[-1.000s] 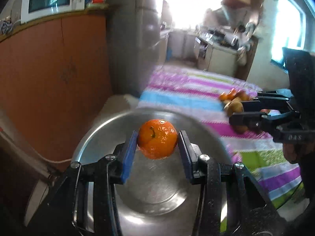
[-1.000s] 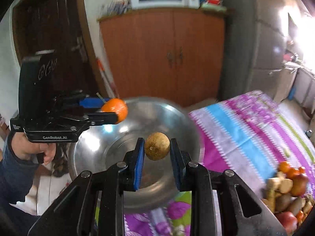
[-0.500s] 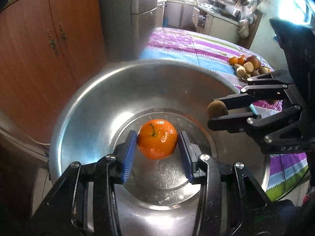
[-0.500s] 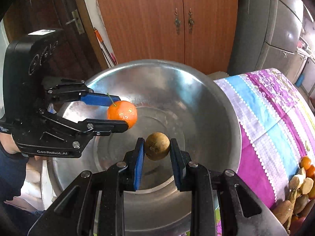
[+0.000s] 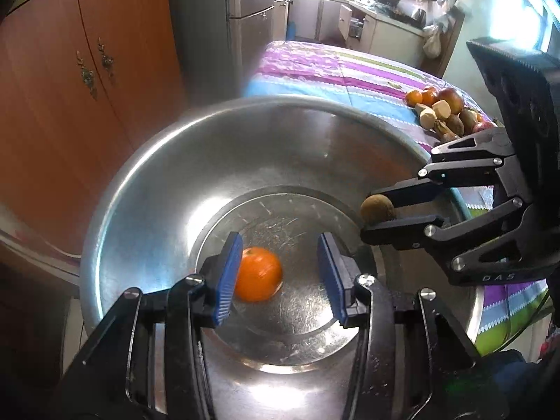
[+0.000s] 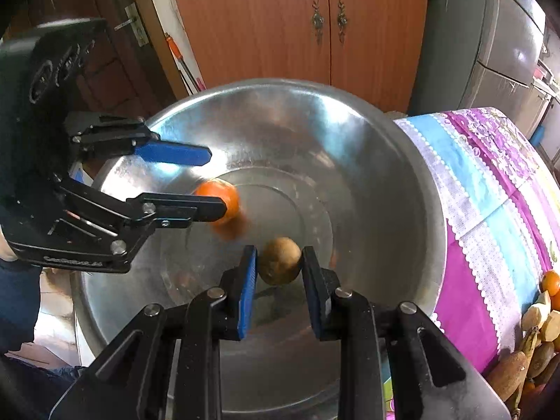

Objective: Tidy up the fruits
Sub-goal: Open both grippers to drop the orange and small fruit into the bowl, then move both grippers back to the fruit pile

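Observation:
A wide steel bowl (image 5: 140, 161) (image 6: 430, 210) lies below both grippers. My left gripper (image 5: 280, 245) (image 6: 217, 182) is open over the bowl's floor. An orange mandarin (image 5: 257, 274) (image 6: 218, 196) sits blurred just below and between its blue pads, close to the left one and free of both. My right gripper (image 6: 279, 250) (image 5: 371, 215) is shut on a small round brown fruit (image 6: 280, 260) (image 5: 378, 208), held above the right side of the bowl. A pile of mixed fruits (image 5: 444, 108) (image 6: 539, 315) lies further along the table.
The bowl stands at the end of a table with a striped purple, blue and green cloth (image 5: 332, 70) (image 6: 490, 182). An orange wooden cabinet (image 5: 70, 70) (image 6: 280, 17) and a grey fridge (image 5: 245, 0) (image 6: 490, 35) stand behind it.
My left gripper has opened and let go of the mandarin, which has dropped towards the bowl's floor. The right gripper still holds the brown fruit, lower in the bowl.

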`<state>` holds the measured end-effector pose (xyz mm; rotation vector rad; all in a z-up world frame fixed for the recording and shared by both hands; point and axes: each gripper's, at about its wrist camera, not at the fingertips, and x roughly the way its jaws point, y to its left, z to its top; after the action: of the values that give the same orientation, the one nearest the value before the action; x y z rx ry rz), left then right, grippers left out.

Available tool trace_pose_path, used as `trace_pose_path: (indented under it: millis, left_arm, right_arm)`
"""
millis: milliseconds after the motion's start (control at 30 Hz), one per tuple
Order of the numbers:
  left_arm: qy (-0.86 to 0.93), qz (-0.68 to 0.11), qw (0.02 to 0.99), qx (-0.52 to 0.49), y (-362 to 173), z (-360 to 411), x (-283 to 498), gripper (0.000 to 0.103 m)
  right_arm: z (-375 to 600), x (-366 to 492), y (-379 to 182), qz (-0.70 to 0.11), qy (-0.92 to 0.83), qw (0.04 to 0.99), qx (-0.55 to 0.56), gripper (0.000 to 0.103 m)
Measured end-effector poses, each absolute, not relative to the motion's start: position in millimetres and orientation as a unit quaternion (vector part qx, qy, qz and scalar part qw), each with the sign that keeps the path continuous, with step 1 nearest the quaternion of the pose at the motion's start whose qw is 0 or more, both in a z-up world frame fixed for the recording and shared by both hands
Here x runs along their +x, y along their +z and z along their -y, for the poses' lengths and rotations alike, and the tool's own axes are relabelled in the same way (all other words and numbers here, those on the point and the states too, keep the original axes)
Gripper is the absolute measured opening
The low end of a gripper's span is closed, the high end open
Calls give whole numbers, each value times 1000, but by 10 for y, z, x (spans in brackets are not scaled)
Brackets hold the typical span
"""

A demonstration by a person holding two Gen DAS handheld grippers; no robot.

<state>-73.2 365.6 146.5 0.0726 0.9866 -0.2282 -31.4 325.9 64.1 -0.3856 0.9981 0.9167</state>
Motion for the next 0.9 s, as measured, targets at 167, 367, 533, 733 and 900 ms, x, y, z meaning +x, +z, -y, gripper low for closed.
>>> trace_pose_path:
  millis: [167, 367, 533, 733, 900]
  left_arm:
    - [-106, -469, 876, 38, 1478, -3635, -729, 69]
    - [-109, -421, 900, 37, 1666, -3607, -828, 73]
    - [-152, -302, 940, 45, 2258, -3292, -1190, 82]
    - [-289, -186, 938, 41, 2740, -2536, -1592, 103]
    - [-353, -237, 904, 43, 2513, -1793, -1365, 103]
  right_arm:
    - [-3245, -316, 624, -459, 421, 763, -175, 33]
    - [-2885, -623, 1039, -355, 409, 828, -147, 33]
    - [-1942, -1034, 1529, -217, 364, 904, -58, 63]
    - [-445, -1035, 1578, -166, 206, 964, 23, 83]
    - [643, -924, 1357, -192, 86, 974, 86, 84]
